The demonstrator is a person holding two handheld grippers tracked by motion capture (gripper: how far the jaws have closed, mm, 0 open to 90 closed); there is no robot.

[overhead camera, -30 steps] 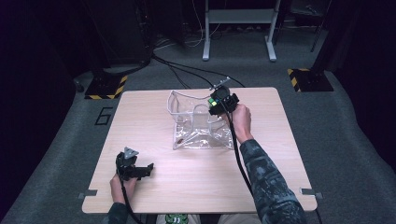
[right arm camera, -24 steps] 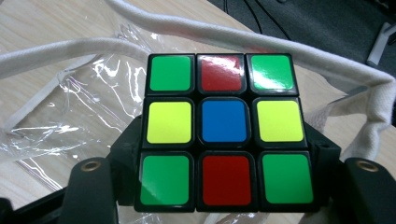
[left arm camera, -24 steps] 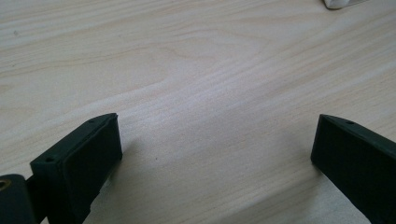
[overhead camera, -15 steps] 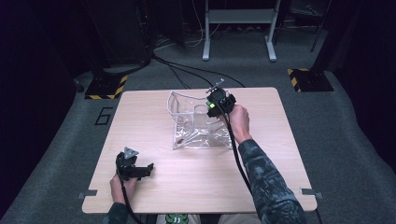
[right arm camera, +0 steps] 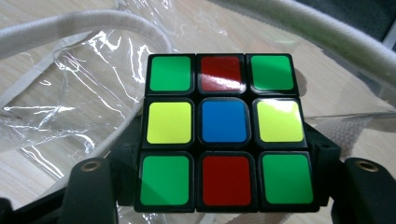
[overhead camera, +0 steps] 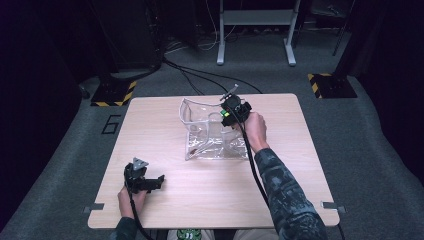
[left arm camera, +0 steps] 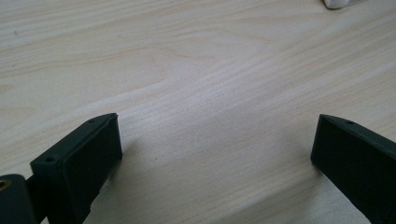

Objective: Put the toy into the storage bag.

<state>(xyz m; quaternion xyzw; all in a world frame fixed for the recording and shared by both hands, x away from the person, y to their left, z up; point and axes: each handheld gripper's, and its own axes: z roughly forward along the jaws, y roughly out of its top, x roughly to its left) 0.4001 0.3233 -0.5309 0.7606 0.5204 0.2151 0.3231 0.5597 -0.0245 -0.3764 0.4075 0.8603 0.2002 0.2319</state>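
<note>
Right tool [overhead camera: 226, 116] shifted slightly over bag [overhead camera: 210, 137] near far edge, clamping cube [right arm camera: 224, 133], left tool [left arm camera: 212, 154] wide on surface [overhead camera: 165, 130], near-left corner.

A large numeral "6" [overhead camera: 111, 123] is marked in dark outline on the grey floor [overhead camera: 60, 165], well to the far left of the left gripper [overhead camera: 150, 181], just off the worktop's [overhead camera: 210, 200] edge. No other text, label or brand can be read on the cube, the bag or the grippers.
</note>
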